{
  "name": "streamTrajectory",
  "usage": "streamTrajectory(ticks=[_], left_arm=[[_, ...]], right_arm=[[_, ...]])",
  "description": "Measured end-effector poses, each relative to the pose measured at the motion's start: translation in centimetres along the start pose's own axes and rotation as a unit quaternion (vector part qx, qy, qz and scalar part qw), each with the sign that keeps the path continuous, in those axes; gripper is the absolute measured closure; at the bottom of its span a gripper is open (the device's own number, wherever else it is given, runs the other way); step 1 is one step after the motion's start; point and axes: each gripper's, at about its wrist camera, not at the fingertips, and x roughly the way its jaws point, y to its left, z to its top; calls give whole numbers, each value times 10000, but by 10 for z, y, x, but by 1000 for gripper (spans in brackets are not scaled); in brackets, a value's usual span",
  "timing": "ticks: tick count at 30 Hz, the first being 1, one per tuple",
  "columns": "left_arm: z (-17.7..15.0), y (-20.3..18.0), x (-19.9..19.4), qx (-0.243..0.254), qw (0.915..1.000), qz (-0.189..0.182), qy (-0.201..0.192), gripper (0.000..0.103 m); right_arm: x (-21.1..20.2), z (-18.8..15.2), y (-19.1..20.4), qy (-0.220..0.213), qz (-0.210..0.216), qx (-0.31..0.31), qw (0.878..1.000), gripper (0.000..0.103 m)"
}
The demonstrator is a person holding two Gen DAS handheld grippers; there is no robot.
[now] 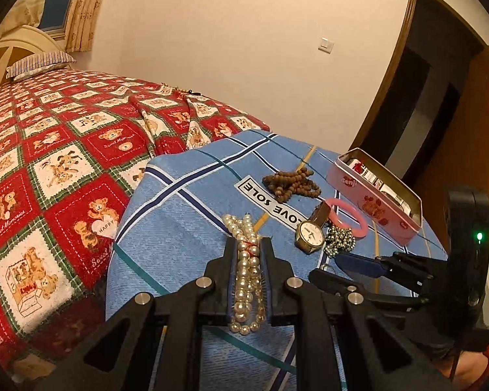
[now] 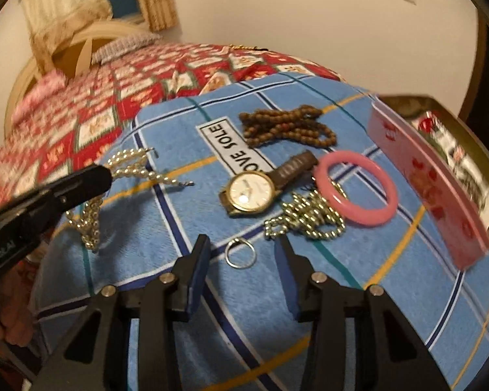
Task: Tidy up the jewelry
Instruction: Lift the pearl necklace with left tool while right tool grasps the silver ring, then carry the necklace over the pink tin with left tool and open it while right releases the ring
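My left gripper [image 1: 248, 244] is shut on a pearl necklace [image 1: 246, 270] and holds it over the blue cloth; it also shows in the right wrist view [image 2: 91, 176] with the pearl necklace [image 2: 127, 163] hanging from it. My right gripper [image 2: 243, 244] is open, just above a small silver ring [image 2: 240, 253]. Ahead lie a gold watch [image 2: 251, 192], a metal bead chain [image 2: 306, 215], a pink bangle [image 2: 355, 189] and brown wooden beads [image 2: 287, 127]. An open pink tin [image 2: 433, 176] stands at the right. The left wrist view shows the watch [image 1: 309, 233], bangle [image 1: 348, 216], beads [image 1: 291, 181] and tin [image 1: 375, 195].
The blue plaid cloth [image 2: 179, 123] covers a raised surface next to a bed with a red teddy-bear quilt [image 1: 49, 163]. A dark doorway [image 1: 423, 81] is behind the tin. The cloth's edge drops off at the left and front.
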Motion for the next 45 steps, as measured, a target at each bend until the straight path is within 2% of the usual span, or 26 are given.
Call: streamTrajectory(ticks=[3,5,11,13,16,25,31,45], left_arm=[[-1,-1,0,15,10000,21,19,91],[-1,-1,0,11,10000,57,31,91],[1,-9,-7,104,9999,57,-108,91],[4,-14,-11,120,9997,-10,-196,91],[9,-22,-15,129,9992,-128,-353,91],[24,-55,-12,361,9959,-558,-615,91],[37,-81,2,482,9926,-897,-668,91],[71,-136,55,699,9846,-1445,-688,91]], right_arm=[[1,-1,5,13,-68,-204,9998,65],[0,-3,4,7,-15,-219,9998,80],[-9,-6,-11,-119,307,156,9993,81],[-19,-8,-21,-392,498,384,9973,81],[-33,-9,-29,-736,489,503,9948,81],[-63,-7,-51,-1514,8,896,9844,81],[-80,-7,-84,-1875,-381,1230,9738,81],[-102,-4,-179,-2164,-1078,1888,9518,81]])
